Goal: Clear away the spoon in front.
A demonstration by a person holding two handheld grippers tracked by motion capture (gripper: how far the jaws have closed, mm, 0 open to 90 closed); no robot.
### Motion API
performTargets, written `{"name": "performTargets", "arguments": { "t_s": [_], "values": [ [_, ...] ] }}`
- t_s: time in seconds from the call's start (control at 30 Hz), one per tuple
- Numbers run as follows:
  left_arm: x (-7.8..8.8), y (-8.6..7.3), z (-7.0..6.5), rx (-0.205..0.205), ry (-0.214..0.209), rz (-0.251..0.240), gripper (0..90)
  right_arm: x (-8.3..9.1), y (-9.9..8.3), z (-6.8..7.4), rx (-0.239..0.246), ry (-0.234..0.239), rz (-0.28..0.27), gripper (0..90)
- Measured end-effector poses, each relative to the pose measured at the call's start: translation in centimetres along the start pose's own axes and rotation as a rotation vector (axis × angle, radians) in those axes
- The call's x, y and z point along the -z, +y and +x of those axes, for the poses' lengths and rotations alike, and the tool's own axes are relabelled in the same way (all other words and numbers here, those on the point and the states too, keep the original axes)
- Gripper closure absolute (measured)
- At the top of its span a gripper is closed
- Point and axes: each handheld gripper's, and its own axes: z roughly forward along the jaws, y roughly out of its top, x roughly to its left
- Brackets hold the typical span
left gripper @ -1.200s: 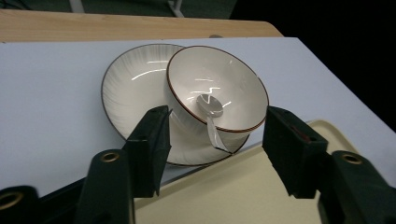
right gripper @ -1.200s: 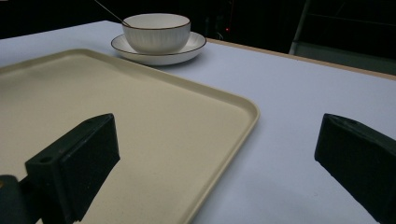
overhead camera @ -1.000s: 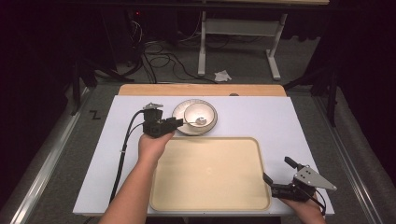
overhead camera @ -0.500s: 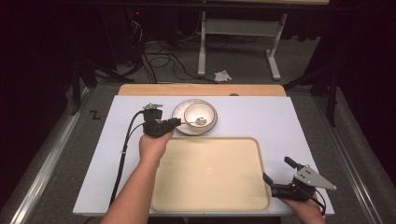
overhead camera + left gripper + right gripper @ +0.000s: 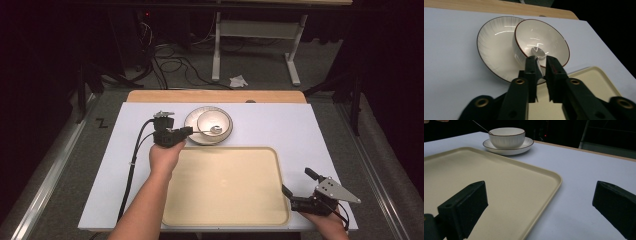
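Note:
A white bowl (image 5: 214, 119) with a dark rim stands on a ribbed white plate (image 5: 192, 132) at the table's back middle. A metal spoon (image 5: 212, 130) lies with its head in the bowl (image 5: 544, 37). My left gripper (image 5: 189, 131) reaches in from the left and is shut on the spoon's handle (image 5: 538, 65); its jaws have just been closing and then easing a little, with the handle between them. My right gripper (image 5: 296, 181) stands open at the tray's front right corner, nothing between its jaws (image 5: 540, 195).
A large beige tray (image 5: 225, 190) lies empty in front of the plate, its rim (image 5: 549, 173) just left of the right gripper. White table surface (image 5: 300, 130) extends to the right; a wooden strip (image 5: 215, 96) borders the far edge.

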Motion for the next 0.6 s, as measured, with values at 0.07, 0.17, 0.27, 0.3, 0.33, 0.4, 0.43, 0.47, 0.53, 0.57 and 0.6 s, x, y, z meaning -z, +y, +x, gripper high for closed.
{"name": "performTargets", "arguments": {
  "t_s": [0.07, 0.17, 0.27, 0.3, 0.33, 0.4, 0.43, 0.47, 0.53, 0.57, 0.6],
  "values": [
    [-0.01, 0.01, 0.03, 0.0, 0.0, 0.004, 73.9, 0.0, 0.0, 0.0, 0.0, 0.0, 0.0, 0.5],
    [-0.18, -0.03, 0.01, 0.008, -0.001, 0.013, 73.6, 0.01, 0.0, -0.01, -0.001, -0.001, 0.0, 0.5],
    [-0.33, -0.07, 0.05, 0.009, -0.004, 0.035, 76.1, 0.01, 0.0, -0.04, 0.0, -0.002, -0.002, 0.5],
    [-0.35, -0.09, 0.03, 0.01, -0.005, 0.036, 76.7, 0.02, 0.0, -0.03, -0.004, -0.002, 0.0, 0.5],
    [-0.36, -0.1, -0.01, 0.008, -0.005, 0.037, 78.4, 0.02, 0.0, -0.02, -0.006, -0.003, 0.001, 0.5],
    [-0.37, -0.13, -0.13, 0.003, 0.009, 0.029, 81.4, 0.04, 0.0, -0.03, -0.007, -0.002, 0.0, 0.5],
    [-0.37, -0.13, -0.13, 0.003, 0.009, 0.029, 81.9, 0.04, 0.0, -0.03, -0.007, -0.002, 0.0, 0.5],
    [-0.34, -0.14, -0.14, 0.001, 0.012, 0.026, 82.3, 0.05, 0.0, -0.03, -0.009, -0.003, 0.0, 0.6],
    [-0.28, -0.14, -0.17, -0.002, 0.017, 0.021, 82.5, 0.04, 0.01, -0.05, -0.008, -0.003, 0.0, 0.6],
    [-0.23, -0.13, -0.18, -0.006, 0.022, 0.019, 82.8, 0.05, 0.01, -0.05, -0.008, -0.003, 0.0, 0.6],
    [-0.18, -0.12, -0.19, -0.008, 0.024, 0.016, 83.4, 0.05, 0.01, -0.06, -0.007, -0.003, -0.001, 0.6]
  ]
}}
